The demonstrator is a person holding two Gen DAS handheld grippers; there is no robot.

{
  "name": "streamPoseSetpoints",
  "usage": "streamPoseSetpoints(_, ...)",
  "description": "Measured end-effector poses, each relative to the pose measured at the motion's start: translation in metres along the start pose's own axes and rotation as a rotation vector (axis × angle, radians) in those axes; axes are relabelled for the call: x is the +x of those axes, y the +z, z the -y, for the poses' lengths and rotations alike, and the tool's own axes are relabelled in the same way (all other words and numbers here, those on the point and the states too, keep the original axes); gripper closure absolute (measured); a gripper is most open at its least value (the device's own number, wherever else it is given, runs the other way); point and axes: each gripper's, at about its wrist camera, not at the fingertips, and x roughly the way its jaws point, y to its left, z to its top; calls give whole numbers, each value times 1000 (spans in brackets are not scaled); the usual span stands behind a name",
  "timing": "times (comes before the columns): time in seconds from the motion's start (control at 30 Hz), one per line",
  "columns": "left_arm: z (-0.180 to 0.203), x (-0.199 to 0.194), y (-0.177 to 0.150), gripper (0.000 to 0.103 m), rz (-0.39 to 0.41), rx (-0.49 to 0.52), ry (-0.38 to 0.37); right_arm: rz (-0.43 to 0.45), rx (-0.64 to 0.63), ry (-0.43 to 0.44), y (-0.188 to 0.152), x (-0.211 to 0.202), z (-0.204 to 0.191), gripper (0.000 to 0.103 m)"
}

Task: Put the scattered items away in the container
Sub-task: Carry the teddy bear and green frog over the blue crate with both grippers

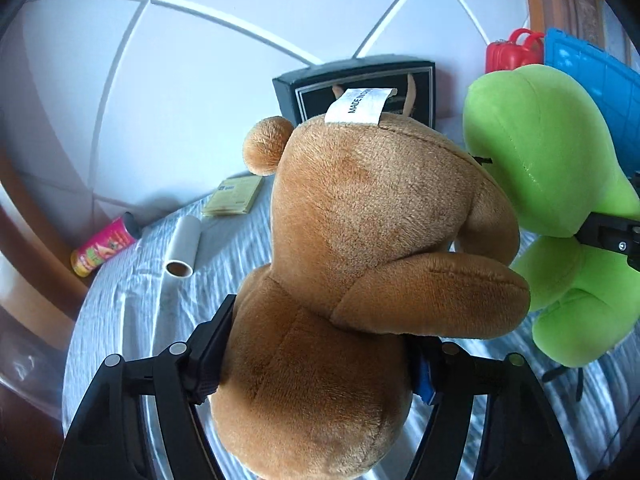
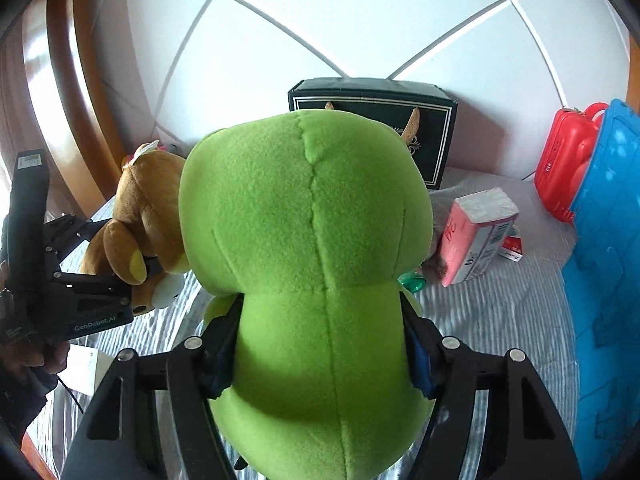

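Above the grey striped bedspread (image 1: 132, 300), grippers clamp brown bear (image 1: 360, 208) and green plush (image 2: 312, 216).

**A bedroom in a home**

This looks like a private bedroom. A bed with a grey striped sheet (image 1: 132, 312) fills the lower part, and behind it stands a white padded headboard (image 2: 320, 20) with diagonal seams, framed in brown wood (image 2: 76, 80). On the sheet lie household things: a tissue pack (image 2: 476, 236), a snack can (image 1: 106, 246), a red toy case (image 2: 568, 160) and soft toys.
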Motion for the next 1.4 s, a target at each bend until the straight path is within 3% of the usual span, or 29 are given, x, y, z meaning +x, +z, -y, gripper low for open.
streamPoseSetpoints(0.33,32,-133,19,31,155,-9,16,213,59,-53,-14,-152,18,36)
streamPoseSetpoints(0.57,56,-198,34,30,254,12,-64,359,107,-130,-23,-249,23,36)
streamPoseSetpoints(0.77,86,-231,51,30,316,41,-184,440,148,-212,-38,-316,25,36)
streamPoseSetpoints(1.0,140,-254,71,30,355,94,-274,498,190,-287,-59,-371,44,36)
streamPoseSetpoints(1.17,183,-270,90,30,392,100,-306,552,234,-307,-78,-416,85,36)
streamPoseSetpoints(1.4,279,-294,129,29,443,107,-322,615,229,-335,-98,-494,169,36)
